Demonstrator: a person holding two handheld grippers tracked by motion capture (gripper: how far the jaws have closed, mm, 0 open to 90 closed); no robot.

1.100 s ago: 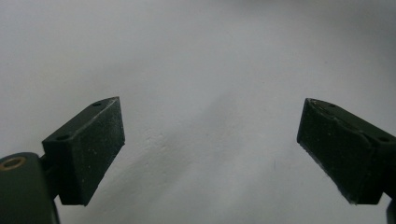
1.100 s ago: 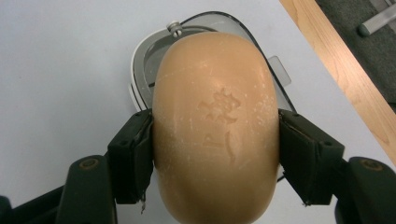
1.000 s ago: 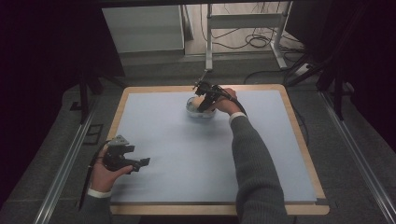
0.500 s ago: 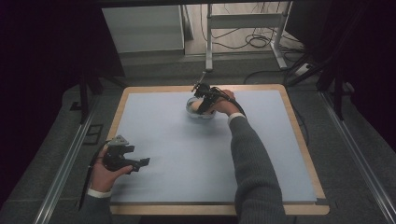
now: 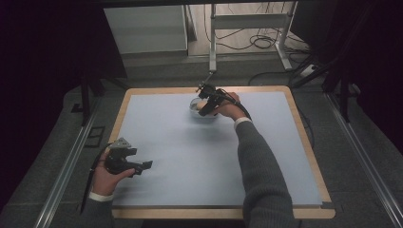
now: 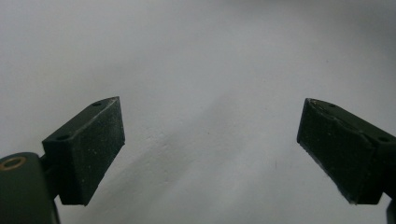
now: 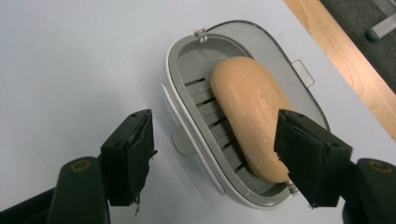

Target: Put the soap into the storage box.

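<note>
Near edge of the worktop (image 5: pixel 157 142): left claw (image 5: pixel 145 165) rests low at the front left corner, jaws spread wide, nothing between them, well apart from the work.

Far centre: right claw (image 7: pixel 212 144) hangs over the soap dish (image 7: pixel 187 121), tilted down at it. Its jaws have just been opening and now stand partly apart; the pads press on nothing. The soap bar (image 7: pixel 250 116) lies lengthwise on the slatted tray, toward the right jaw, which overlaps its near end. Left jaw stands outside the dish wall, over bare worktop.

Judgement: soap looks seated. To finish cleanly, lift straight up so the right pad does not drag the bar or tip the dish.
</note>
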